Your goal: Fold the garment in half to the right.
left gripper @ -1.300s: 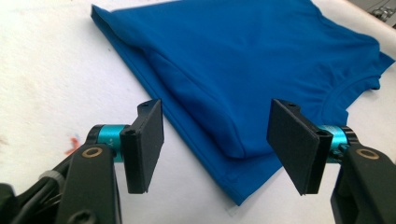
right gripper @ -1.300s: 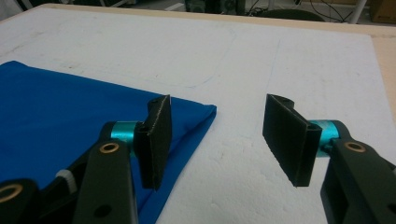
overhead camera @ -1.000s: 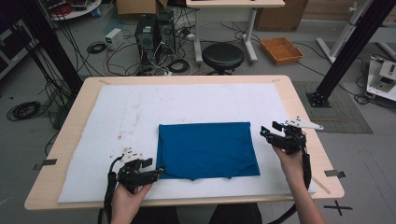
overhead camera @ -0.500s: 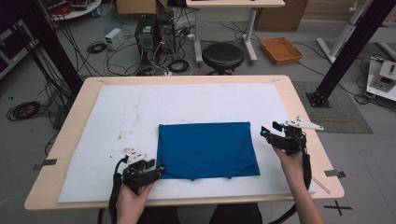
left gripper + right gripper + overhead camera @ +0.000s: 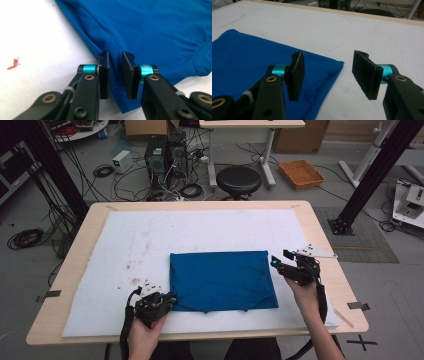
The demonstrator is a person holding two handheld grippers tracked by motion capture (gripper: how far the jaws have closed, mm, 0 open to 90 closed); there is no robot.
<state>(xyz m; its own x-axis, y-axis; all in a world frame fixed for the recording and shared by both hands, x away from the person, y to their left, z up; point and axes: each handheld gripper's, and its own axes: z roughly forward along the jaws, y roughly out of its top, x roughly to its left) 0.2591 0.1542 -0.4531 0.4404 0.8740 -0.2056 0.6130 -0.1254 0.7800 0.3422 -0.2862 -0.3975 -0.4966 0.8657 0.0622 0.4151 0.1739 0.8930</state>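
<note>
- Blue shirt [image 5: 222,280] lies folded flat on the white mat [image 5: 150,235], middle-right, toward the near edge.
- Left gripper [image 5: 115,72] at its near-left corner; jaws have just been closing, hem between them, narrow gap left, likely for a pinch-lift.
- Right gripper [image 5: 328,75] hovers over the far-right corner, jaws wide apart, nothing held, probably staged to grab.

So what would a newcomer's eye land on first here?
The folded blue cloth, vivid on the white pad covering the table. Next, the left gripper at its near-left corner, whose jaws have just been closing with the cloth's edge between them, and the right gripper, jaws wide, at its far-right corner.
</note>
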